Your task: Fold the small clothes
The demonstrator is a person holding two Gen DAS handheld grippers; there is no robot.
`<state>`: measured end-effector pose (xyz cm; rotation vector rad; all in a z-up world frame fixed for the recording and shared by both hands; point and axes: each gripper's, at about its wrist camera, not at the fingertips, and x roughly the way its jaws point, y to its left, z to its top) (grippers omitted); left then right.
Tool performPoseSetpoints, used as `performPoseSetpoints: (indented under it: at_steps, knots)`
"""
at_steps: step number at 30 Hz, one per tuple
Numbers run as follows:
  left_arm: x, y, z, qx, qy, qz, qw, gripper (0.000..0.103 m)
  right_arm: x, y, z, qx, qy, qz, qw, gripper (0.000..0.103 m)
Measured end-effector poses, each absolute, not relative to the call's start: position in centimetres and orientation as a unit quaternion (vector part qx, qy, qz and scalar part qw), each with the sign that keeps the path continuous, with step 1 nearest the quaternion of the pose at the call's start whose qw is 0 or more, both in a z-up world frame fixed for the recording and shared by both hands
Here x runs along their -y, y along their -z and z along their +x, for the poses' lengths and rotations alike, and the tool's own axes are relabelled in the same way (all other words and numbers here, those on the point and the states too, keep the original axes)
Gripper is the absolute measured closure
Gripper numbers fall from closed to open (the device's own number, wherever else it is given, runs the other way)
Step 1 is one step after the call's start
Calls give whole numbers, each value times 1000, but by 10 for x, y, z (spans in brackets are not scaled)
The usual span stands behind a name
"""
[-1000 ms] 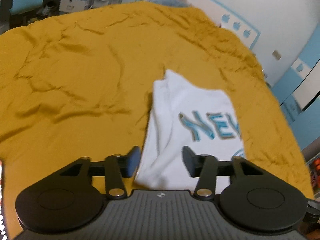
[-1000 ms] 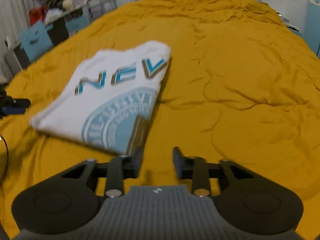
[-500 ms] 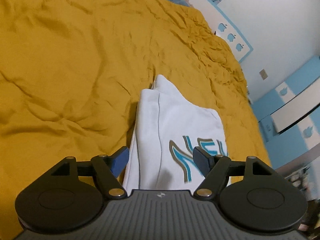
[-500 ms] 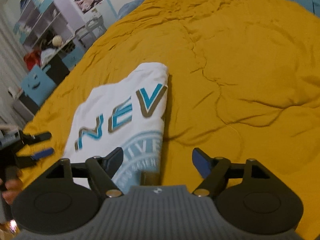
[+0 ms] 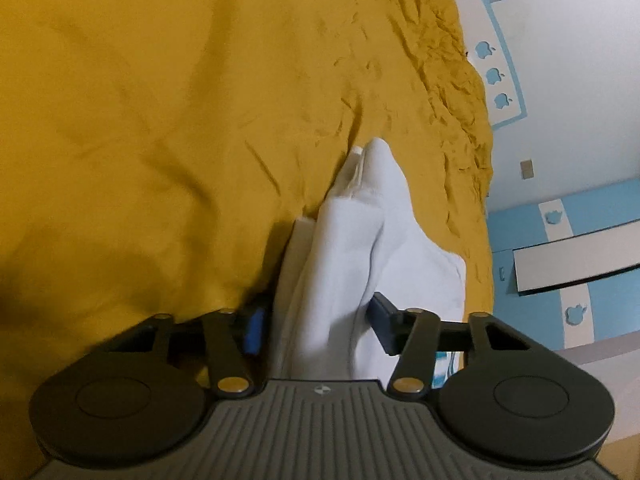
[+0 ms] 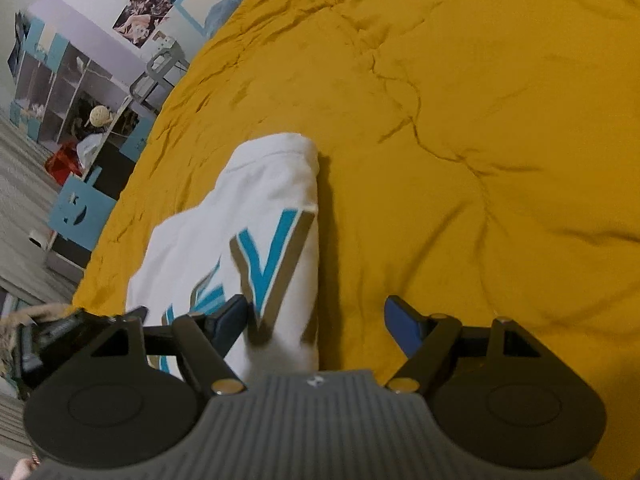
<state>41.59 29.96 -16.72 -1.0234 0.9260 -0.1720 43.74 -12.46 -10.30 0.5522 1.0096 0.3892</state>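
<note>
Your left gripper [image 5: 316, 326] stands spread apart, its blue-padded fingers [image 5: 253, 330] straddling the near end of a folded white T-shirt [image 5: 360, 248] without pinching it; the soft cotton bunches into a rounded ridge that narrows toward the far tip, with layered edges showing along its left side. The shirt lies on a bed covered by a mustard-yellow bedspread [image 5: 160, 120], a matte fabric creased with shallow wrinkles. Your right gripper [image 6: 316, 322] is likewise released, jaws wide: one finger sits over the shirt's [image 6: 256, 216] printed face, the other over bare bedspread [image 6: 460, 140], so the shirt's folded right edge runs between them. The print shows a bold teal letter V [image 6: 276, 260] with a tan shadow, partly blurred lower down. Beyond the bed you see a white wall with pale blue apple cut-outs [image 5: 494, 76] and open shelving [image 6: 68, 92].
</note>
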Motion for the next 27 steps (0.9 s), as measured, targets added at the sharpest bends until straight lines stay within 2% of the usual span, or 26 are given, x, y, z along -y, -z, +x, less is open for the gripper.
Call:
performPoseSetpoints:
  at_steps: [3, 5, 8, 9, 12, 20, 27]
  knots:
    - [-300, 173, 427, -424, 82, -488, 758, 51, 122, 113, 458, -474, -186, 289, 810, 33]
    - [-300, 175, 433, -421, 79, -497, 755, 55, 122, 119, 469, -469, -183, 313, 805, 41]
    - [-296, 174, 435, -420, 72, -491, 760, 65, 124, 127, 484, -462, -177, 359, 792, 65]
    - [-294, 171, 431, -418, 71, -484, 766, 71, 123, 129, 488, -463, -179, 372, 785, 81]
    - [-289, 155, 419, -396, 70, -459, 792, 79, 118, 122, 488, -457, -185, 362, 791, 92]
    - [-254, 80, 355, -304, 67, -347, 885, 81, 102, 46, 455, -383, -215, 285, 852, 95]
    - [-229, 16, 286, -216, 73, -307, 924, 81, 108, -27, 393, -317, -248, 269, 875, 95]
